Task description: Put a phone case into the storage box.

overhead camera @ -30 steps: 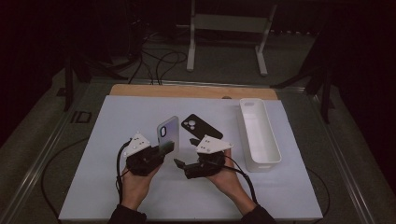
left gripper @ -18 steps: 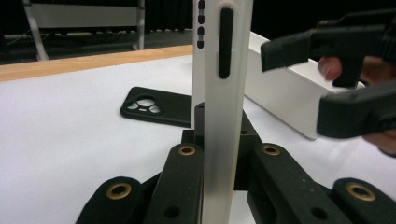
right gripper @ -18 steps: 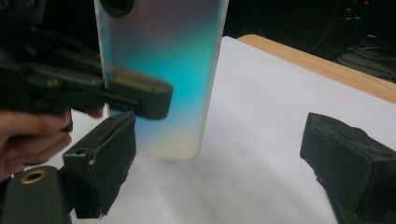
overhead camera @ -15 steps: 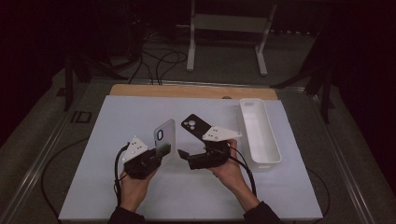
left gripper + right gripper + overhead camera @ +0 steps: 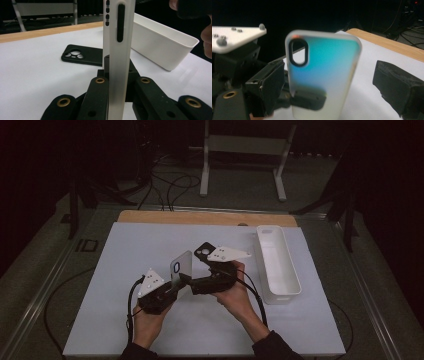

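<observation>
- White sheet (image 5: 150, 245) covers the table under a dark room, with a wooden strip (image 5: 200, 217) along its far edge.
- Upright above that sheet stands the translucent phone case (image 5: 181, 268), clamped at its lower end between the jaws of the left gripper (image 5: 176, 285); in the left gripper view the case (image 5: 119, 50) rises edge-on from between the two black jaws.
- The right gripper (image 5: 192, 285) sits just beside the case, pointing at it. In the right gripper view the case's flat back (image 5: 322, 72) faces the camera, and one black pad (image 5: 397, 87) stands well off to its side, so the jaws are spread wide and hold nothing.
- Just beyond the right gripper a black phone case (image 5: 203, 251) lies flat on the sheet.
- Farther out on the right gripper's side stands a long white bin (image 5: 277, 265), near the sheet's edge.
- On the left gripper's side the sheet lies bare out to its edge.
</observation>
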`<state>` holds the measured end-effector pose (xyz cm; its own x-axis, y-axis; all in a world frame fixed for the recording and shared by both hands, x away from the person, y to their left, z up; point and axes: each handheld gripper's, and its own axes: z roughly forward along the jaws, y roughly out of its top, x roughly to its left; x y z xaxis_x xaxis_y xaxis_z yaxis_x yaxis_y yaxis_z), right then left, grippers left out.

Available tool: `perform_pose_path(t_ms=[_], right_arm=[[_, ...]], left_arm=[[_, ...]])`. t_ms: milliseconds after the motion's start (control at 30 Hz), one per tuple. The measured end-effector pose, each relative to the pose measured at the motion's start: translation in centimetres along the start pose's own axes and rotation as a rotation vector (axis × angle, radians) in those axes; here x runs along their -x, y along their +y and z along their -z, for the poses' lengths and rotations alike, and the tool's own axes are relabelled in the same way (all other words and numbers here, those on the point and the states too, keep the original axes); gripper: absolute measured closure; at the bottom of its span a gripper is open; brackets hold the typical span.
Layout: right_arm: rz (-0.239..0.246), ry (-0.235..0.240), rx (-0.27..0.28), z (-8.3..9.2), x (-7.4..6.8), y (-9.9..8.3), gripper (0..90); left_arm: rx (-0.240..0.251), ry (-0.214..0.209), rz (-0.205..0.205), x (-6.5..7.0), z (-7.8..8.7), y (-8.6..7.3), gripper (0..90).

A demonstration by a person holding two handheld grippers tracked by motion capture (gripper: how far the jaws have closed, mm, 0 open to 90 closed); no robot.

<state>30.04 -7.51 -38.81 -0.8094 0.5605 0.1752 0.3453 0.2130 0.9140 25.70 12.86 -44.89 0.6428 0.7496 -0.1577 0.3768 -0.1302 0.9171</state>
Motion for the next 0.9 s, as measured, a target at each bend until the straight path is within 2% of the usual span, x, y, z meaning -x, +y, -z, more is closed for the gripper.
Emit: perform_pose_path(t_ms=[133, 233, 467, 767, 900], right_arm=[[-0.016, 0.008, -0.012, -0.7, -0.4, 0.1, 11.1], [-0.041, 0.002, -0.005, -1.0, -0.6, 0.1, 12.2], [-0.073, -0.024, 0.003, -1.5, -0.6, 0.0, 13.5], [-0.068, -0.057, 0.005, -1.6, -0.6, -0.3, 16.2], [-0.068, -0.055, 0.005, -1.6, -0.6, -0.3, 16.5]], left_arm=[[0.002, -0.005, -0.004, 0.3, -0.2, 0.0, 85.6], [0.010, -0.007, 0.003, 0.4, -0.2, 0.0, 85.6], [0.004, -0.003, -0.011, 0.8, -0.3, -0.1, 85.6], [-0.001, -0.005, -0.014, 1.2, -0.6, -0.1, 85.5], [-0.006, -0.004, -0.019, 1.2, -0.6, -0.1, 82.7]])
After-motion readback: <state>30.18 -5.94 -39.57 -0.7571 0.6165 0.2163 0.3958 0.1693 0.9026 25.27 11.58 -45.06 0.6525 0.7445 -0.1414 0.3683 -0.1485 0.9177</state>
